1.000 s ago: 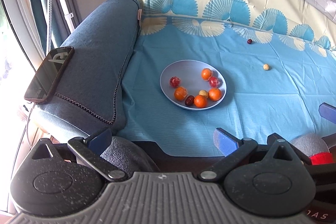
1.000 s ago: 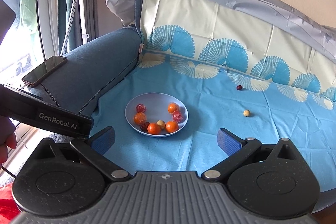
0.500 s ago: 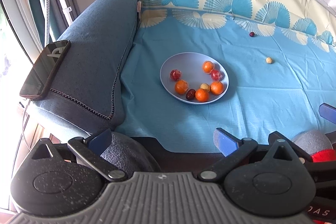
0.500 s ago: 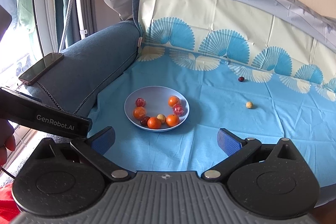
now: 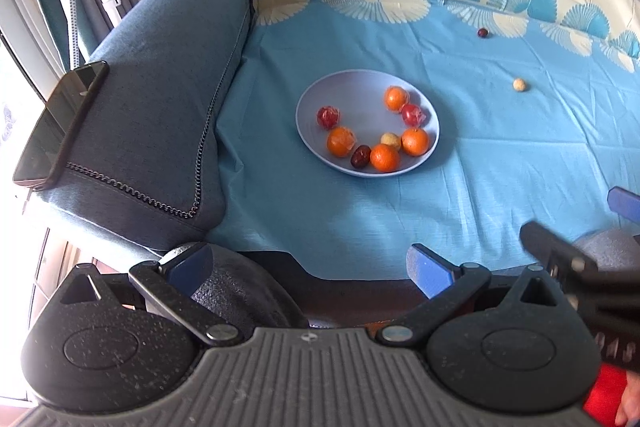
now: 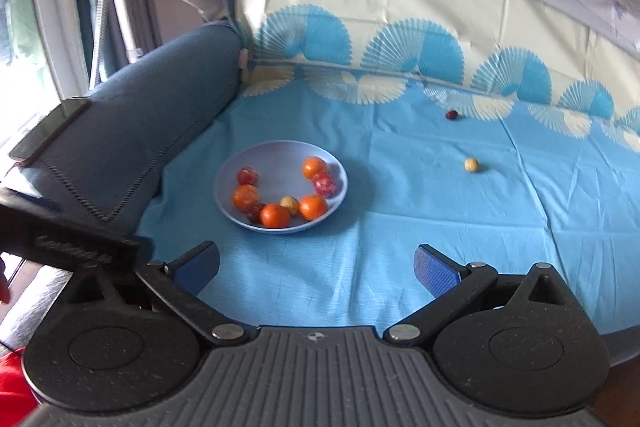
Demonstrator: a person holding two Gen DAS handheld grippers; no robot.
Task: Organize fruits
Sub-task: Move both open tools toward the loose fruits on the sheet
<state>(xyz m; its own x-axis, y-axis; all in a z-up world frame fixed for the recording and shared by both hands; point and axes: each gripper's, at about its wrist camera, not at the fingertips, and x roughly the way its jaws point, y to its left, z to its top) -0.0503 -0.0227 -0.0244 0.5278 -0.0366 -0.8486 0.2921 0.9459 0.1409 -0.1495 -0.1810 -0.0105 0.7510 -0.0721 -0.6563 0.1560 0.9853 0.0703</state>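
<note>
The shallow pale-blue round plate (image 5: 366, 83) sits on the blue cloth-covered sofa seat (image 5: 500, 163) toward its left edge, just beside the dark blue fabric armrest (image 5: 160, 99); its dished rim seems meant to stop the round fruit rolling on the soft seat; inside lie four glossy orange citrus fruits (image 5: 385, 158), two red fruits in crinkled clear wrap (image 5: 328, 117), one dark red oval date-like fruit (image 5: 361, 156) and one small pale yellow ball (image 5: 390, 139), bunched toward the plate's near rim; two strays remain on the cloth, well apart from the plate: a small dark red fruit (image 6: 451, 115) near the seat's back edge, and a pale yellow round fruit (image 6: 471, 164) between it and the seat's middle; a black slab phone (image 5: 56, 123) rests on the armrest's outer edge; the left gripper (image 5: 308, 267) and right gripper (image 6: 316, 267) both hang at the seat's front edge, blue ribbed pads spread wide and empty, probably readied for the strays.
</note>
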